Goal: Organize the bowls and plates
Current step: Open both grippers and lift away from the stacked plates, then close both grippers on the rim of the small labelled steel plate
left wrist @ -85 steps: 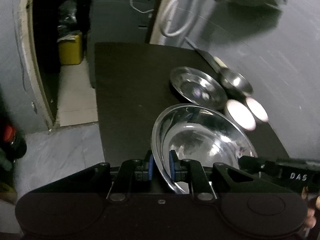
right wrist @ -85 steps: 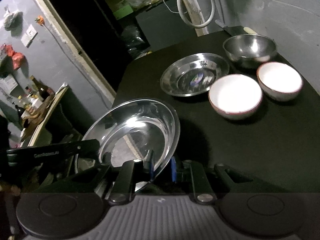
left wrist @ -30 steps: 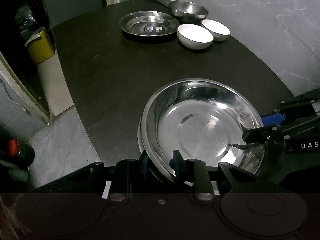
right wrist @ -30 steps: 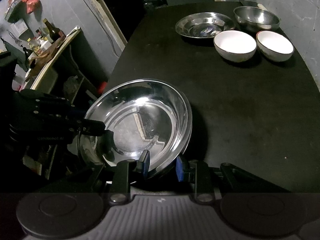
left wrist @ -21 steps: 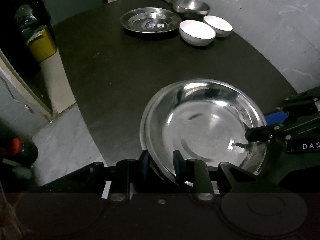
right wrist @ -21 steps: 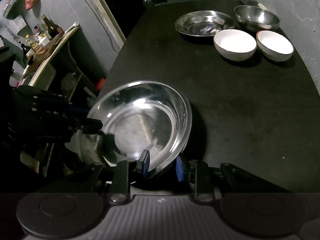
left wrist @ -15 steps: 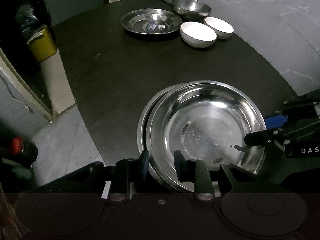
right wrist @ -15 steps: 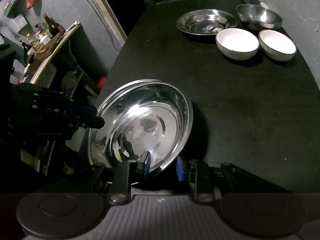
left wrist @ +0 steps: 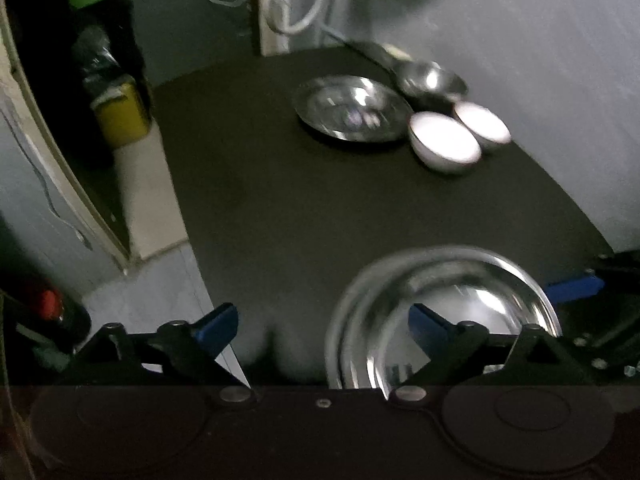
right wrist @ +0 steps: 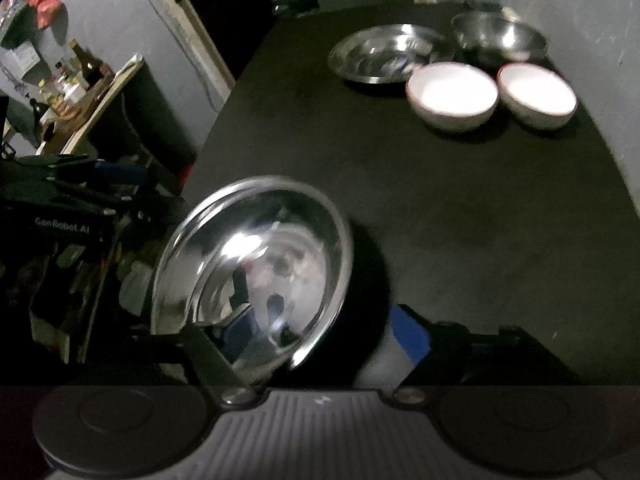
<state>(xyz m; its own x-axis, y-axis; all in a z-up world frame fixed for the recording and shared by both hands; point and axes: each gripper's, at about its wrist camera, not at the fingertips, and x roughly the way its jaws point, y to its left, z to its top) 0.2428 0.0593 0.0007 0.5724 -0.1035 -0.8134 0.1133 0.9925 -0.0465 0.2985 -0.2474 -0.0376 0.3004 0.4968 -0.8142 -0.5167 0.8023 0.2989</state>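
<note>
Two stacked steel plates [left wrist: 448,304] lie on the black table [left wrist: 320,208] at its near edge; they also show in the right wrist view [right wrist: 256,264]. My left gripper [left wrist: 320,328] is open, its right finger over the stack's rim, holding nothing. My right gripper [right wrist: 316,336] is open around the stack's near rim, empty. At the far end stand a steel plate [left wrist: 352,108], a steel bowl [left wrist: 432,78] and two white bowls [left wrist: 444,140] [left wrist: 482,124].
A grey wall [left wrist: 520,60] runs along the table's right side. A yellow container [left wrist: 120,114] stands on the floor past the left edge. A cluttered shelf with bottles [right wrist: 76,84] is at the left in the right wrist view.
Both grippers have opened wide and let go of the plates, which now rest stacked on the table. The left gripper has drawn back and to the left.
</note>
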